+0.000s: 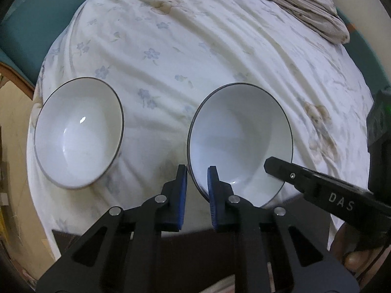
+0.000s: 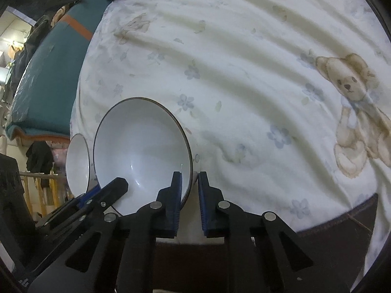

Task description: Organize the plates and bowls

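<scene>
Two white bowls with thin dark rims sit on a bed sheet. My left gripper [image 1: 197,174] is shut on the near left rim of the right-hand bowl [image 1: 240,136], one blue pad inside and one outside. My right gripper [image 2: 190,179] is shut on the near right rim of that same bowl [image 2: 141,151], again with a pad on each side of the wall. One finger [image 1: 276,167] of the right gripper shows over the bowl's right edge in the left wrist view. The second bowl [image 1: 78,131] [image 2: 77,161] stands apart to the left, untouched.
The cream sheet [image 1: 195,48] has blue flowers and teddy bears [image 2: 354,90] and lies in wrinkles. A patterned cloth [image 1: 305,7] lies at the far right. A teal cover [image 2: 44,78] borders the sheet's left side. A dark brown edge [image 2: 342,214] runs along the near side.
</scene>
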Tool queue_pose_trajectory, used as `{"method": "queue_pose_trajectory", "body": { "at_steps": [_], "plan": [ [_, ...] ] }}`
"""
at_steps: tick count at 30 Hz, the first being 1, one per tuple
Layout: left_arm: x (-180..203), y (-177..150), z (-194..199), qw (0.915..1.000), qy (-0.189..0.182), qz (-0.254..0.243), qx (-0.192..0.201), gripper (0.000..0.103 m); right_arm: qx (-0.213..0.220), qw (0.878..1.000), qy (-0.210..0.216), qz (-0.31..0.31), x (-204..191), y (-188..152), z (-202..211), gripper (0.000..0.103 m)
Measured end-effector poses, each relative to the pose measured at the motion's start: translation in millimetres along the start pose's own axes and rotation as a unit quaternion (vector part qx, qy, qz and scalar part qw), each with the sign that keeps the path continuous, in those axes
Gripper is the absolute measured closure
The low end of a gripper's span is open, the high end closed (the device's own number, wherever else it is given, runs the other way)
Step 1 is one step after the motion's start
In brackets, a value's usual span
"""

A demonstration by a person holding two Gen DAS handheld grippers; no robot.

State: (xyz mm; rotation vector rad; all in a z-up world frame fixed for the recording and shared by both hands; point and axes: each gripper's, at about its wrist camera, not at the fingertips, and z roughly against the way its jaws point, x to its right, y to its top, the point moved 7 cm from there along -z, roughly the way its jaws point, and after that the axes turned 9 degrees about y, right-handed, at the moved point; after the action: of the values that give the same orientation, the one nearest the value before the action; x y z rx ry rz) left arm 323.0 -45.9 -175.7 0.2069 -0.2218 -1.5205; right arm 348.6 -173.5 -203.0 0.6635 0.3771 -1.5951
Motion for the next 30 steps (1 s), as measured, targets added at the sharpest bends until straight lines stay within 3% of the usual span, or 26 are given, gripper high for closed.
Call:
{"method": "queue_pose_trajectory", "body": {
  "at_steps": [10, 19, 30],
  "plan": [
    [11, -26, 46, 0.9998, -0.005, -0.013, 0.012, 0.089, 0.013, 1.0, -0.011, 0.011, -11, -33, 37, 0.091],
    [12, -48, 90, 0.9992, -0.012, -0.01, 0.036, 0.089, 0.039, 0.999, 0.011, -0.001, -26, -57, 70, 0.091],
    [6, -109, 137, 0.9979, -0.037, -0.025, 0.047, 0.089, 0.057, 0.997, 0.028, 0.036, -53, -111, 118, 0.091]
  ]
}}
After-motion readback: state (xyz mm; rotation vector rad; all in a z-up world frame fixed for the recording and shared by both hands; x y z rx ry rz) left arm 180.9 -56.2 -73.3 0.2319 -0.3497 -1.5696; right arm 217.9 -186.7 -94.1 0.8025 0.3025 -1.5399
